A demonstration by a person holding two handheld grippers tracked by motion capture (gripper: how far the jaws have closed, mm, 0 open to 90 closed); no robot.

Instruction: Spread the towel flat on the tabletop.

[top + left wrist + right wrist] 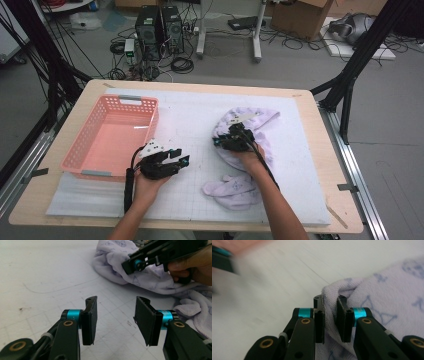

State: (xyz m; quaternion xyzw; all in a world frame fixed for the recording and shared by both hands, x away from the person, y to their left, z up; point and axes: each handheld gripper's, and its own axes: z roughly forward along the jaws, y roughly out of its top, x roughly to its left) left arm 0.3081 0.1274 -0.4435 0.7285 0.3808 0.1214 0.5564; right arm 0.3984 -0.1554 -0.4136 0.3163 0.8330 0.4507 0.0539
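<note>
My right tongs [329, 320] pinch a fold of the soft purple towel with little printed shapes [387, 290]. The towel sits between the two black jaws, and they press on it from both sides. The towel lies bunched up on the white mat [190, 125], on the right part of the table. My hand and the tongs hide its middle in the high view. My left tongs [115, 320] are wide open and hold nothing. They hang just over the mat, near the empty pink plastic basket with holes [112, 137]. In the right gripper view, something dark at the top left is too blurry to make out.
</note>
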